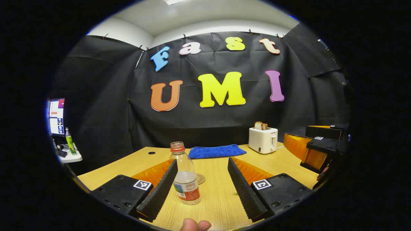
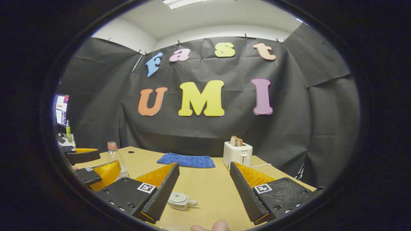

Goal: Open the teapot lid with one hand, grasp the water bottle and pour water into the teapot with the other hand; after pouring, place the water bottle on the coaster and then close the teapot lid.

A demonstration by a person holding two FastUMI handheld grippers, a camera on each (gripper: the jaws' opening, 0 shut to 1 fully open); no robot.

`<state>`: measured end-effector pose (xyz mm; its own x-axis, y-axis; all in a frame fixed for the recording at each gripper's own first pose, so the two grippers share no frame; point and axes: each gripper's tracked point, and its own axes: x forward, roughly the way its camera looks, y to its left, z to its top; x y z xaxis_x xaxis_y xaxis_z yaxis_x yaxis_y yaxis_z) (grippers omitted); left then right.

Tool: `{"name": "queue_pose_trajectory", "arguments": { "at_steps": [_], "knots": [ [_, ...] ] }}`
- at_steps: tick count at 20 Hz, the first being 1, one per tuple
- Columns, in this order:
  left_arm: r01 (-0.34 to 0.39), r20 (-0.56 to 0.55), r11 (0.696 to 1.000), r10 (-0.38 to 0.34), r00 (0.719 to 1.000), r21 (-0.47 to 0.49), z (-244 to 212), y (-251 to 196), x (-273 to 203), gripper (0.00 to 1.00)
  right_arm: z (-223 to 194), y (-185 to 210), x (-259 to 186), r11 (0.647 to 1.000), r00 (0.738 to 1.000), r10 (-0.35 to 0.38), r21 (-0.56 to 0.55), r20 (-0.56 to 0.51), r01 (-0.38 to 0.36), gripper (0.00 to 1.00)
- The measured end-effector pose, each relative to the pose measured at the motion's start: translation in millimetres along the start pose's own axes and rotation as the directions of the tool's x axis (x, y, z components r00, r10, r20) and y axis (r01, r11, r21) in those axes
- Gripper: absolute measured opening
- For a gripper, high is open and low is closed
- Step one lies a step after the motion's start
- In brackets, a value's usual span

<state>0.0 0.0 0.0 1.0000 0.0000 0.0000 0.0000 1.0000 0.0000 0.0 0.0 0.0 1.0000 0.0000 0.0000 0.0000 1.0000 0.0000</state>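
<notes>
Water bottle (image 1: 185,175) upright on the table (image 1: 221,192), uncapped, partly filled, just inside the left hand-held gripper (image 1: 202,186), near one finger; jaws wide, holding nothing. Coaster (image 1: 201,178) just behind it. Small teapot (image 2: 179,200), lid on, low between the spread fingers of the right hand-held gripper (image 2: 204,192), also empty. Judged: approach stage; next, close on the lid knob and lift. Far side: blue cloth (image 1: 216,151), toaster (image 1: 263,139).

From the left gripper view my own finger (image 1: 159,189) covers the water bottle's (image 1: 185,175) left side; the coaster (image 1: 200,178) peeks out behind it; in the right gripper view the teapot (image 2: 179,201) sits half-hidden behind my finger (image 2: 162,192) — lid detail too small to judge.
</notes>
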Motion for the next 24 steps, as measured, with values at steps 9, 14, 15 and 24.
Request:
{"name": "queue_pose_trajectory", "arguments": {
  "at_steps": [9,14,15,24],
  "knots": [
    [-0.003,-0.008,1.000,0.003,1.000,-0.014,-2.7,6.0,1.2,0.98,-2.6,5.1,1.9,1.000,1.000,0.013,-0.007,-0.006,-0.013,0.95],
    [-0.002,-0.008,1.000,0.002,1.000,-0.012,-0.6,4.6,0.2,0.98,-6.7,7.3,2.7,1.000,1.000,0.020,-0.012,-0.013,-0.020,0.95],
    [-0.004,-0.007,1.000,0.003,1.000,-0.011,-0.3,4.7,-0.6,0.98,-6.9,7.9,2.6,1.000,1.000,0.022,-0.013,-0.013,-0.022,0.95],
    [-0.019,-0.011,1.000,0.018,1.000,-0.015,-1.0,11.3,0.7,0.98,-30.1,17.0,7.7,0.999,0.999,0.030,-0.022,-0.042,-0.031,0.95]
  ]
}}
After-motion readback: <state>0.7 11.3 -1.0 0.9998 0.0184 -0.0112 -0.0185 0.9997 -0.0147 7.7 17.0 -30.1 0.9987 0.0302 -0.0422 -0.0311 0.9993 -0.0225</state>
